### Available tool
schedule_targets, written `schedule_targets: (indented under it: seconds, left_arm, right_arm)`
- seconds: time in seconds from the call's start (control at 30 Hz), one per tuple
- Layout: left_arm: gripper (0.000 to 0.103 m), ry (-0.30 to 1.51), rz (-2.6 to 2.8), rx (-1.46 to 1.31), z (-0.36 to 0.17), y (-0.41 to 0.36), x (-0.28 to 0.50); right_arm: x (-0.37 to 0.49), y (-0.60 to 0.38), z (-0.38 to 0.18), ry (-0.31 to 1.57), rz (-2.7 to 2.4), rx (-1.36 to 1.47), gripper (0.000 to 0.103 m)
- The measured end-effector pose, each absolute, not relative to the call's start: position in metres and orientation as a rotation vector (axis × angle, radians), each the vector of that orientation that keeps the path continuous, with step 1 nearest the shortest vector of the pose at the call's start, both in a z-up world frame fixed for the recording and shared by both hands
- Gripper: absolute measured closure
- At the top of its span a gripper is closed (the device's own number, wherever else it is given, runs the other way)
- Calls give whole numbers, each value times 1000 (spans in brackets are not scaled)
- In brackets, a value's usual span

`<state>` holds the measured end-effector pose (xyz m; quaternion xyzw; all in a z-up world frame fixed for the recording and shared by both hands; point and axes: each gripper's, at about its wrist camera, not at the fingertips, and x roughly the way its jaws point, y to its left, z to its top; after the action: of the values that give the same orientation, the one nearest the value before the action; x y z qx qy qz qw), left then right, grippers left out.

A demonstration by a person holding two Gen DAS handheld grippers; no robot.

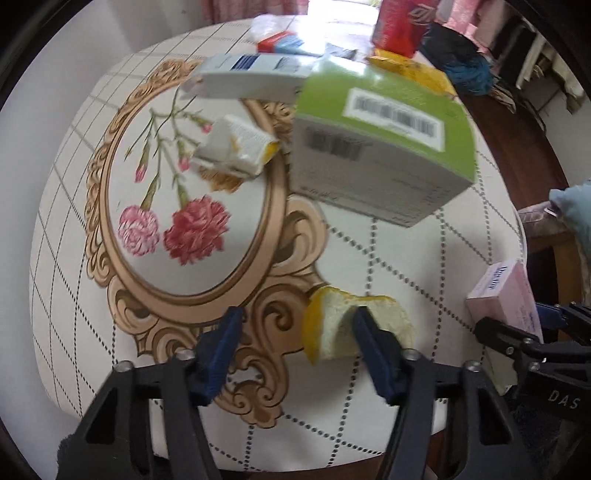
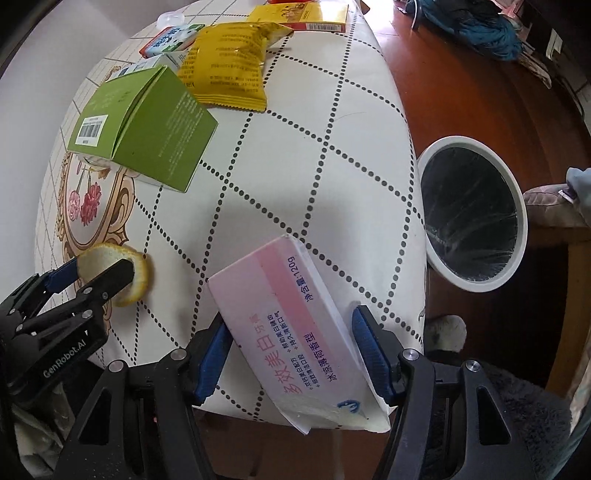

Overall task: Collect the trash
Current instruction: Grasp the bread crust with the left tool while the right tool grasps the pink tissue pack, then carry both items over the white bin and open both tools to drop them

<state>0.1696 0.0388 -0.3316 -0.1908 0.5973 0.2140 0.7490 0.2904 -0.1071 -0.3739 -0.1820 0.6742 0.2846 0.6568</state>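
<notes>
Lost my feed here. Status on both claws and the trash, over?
Left claw astride orange peel, grip unconfirmed. Right claw shut on pink box. Bin open beside table, path clear.

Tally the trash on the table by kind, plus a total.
Boxes: 5 (pink box, green box, white-blue box, red-blue carton, yellow-red box)
Snack bag: 1
Peel: 1
Crumpled white-yellow scrap: 1
Total: 8
</notes>
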Motion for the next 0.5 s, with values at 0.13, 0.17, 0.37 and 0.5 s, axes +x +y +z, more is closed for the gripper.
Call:
schedule_targets:
  seconds: [0.13, 0.17, 0.37, 0.5]
  left_arm:
    - [73, 1296, 461, -376, -325, 17, 186]
    - [78, 1295, 468, -364, -325, 14, 189]
    - [95, 1262, 488, -357, -311, 6, 184]
    - [97, 1251, 512, -349, -303, 4, 186]
  right_arm:
    - [289, -87, -371, 1519, 655, -475, 36]
    - [292, -84, -368, 1515, 653, -491, 37]
    - [280, -83, -365, 1474, 646, -514, 43]
    - [276, -85, -363, 1467, 653, -496, 43]
